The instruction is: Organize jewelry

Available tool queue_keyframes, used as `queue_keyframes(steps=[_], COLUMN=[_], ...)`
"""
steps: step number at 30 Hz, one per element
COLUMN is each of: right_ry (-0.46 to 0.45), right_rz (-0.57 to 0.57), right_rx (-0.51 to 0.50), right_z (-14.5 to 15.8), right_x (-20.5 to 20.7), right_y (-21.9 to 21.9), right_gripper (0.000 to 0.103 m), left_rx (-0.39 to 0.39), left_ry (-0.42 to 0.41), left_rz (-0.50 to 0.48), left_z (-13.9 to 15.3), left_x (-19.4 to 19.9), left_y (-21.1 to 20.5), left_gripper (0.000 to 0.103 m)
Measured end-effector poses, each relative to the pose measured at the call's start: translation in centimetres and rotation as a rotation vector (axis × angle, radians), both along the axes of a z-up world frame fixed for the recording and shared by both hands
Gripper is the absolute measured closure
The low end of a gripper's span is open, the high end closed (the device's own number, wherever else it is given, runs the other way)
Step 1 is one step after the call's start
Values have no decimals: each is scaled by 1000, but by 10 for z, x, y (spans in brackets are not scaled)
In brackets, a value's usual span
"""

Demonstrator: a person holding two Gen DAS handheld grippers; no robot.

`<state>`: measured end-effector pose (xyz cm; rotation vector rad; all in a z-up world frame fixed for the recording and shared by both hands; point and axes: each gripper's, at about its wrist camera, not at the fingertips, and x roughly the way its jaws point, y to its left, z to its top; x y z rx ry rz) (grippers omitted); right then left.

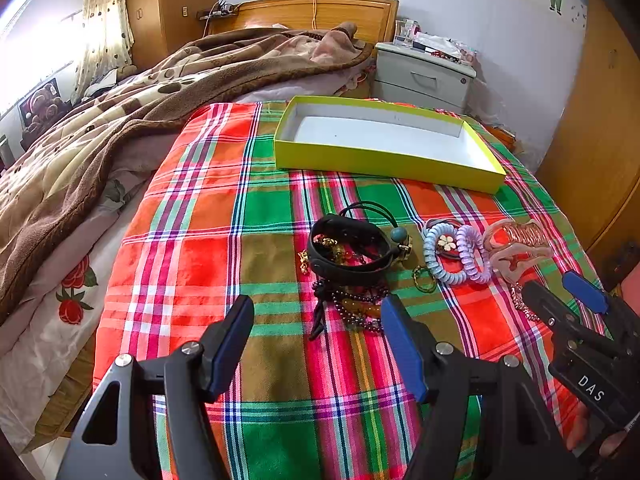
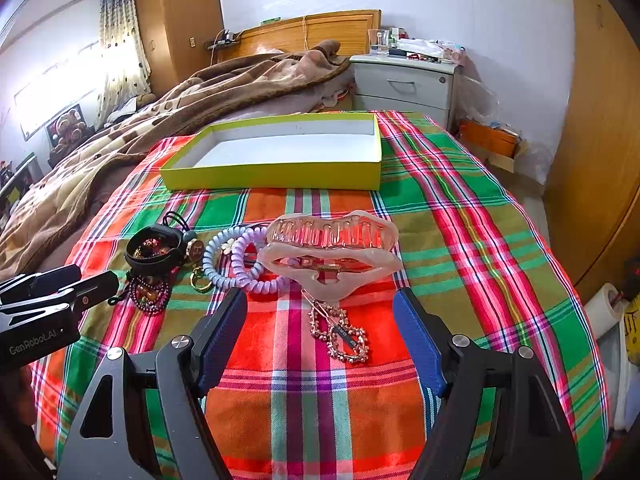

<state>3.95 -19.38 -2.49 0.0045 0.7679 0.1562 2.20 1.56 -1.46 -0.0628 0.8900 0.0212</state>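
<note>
The right gripper (image 2: 320,340) is the nearer one to the jewelry: the pink hair claw (image 2: 330,254) lies straight ahead of its fingers, at twelve o'clock, with its long axis running from nine to three o'clock, across the line of approach. Both grippers are spread wide and hold nothing. Between the right fingers, a little closer than the claw, a thin sparkling chain (image 2: 340,332) lies in loops on the plaid cloth (image 2: 480,240).

The claw is smooth, half-clear plastic with a row of teeth and a small metal spring in the middle; I judge it rigid and easy to pinch across its narrow width. At about ten o'clock from it are two coiled hair ties (image 2: 240,260), springy plastic, then a black strap bracelet (image 2: 154,250) and dark round beads (image 2: 149,294).

The left gripper (image 1: 318,344) hovers before the beads and bracelet. The shallow yellow-green box (image 2: 276,176), white inside and with nothing in it, waits at twelve o'clock beyond all the pieces.
</note>
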Motion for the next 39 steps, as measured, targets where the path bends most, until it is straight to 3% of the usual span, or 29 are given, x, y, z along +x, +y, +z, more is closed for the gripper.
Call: queue_keyframes(steps=[20,26,29,32,39], right_ry=[-9,-37,-52,-63,-71], right_rz=[7,23,51,88,245], right_rx=[4,33,55,52,32], right_z=[1,4,7,10,14], right_x=[1,3,7,13,33], right_y=[-2,-11,-19,-25,-32], right_gripper=[28,28,28,28,28], left_rx=[-1,-33,-51,-136,-182], left_ry=[4,22,17,-11,16], left_rz=[-2,-25,-32,-83,-97], left_z=[3,0,0,3,2], left_x=[0,6,10,13,30], left_y=[1,3,8,15,28], left_gripper=[35,35,35,35,35])
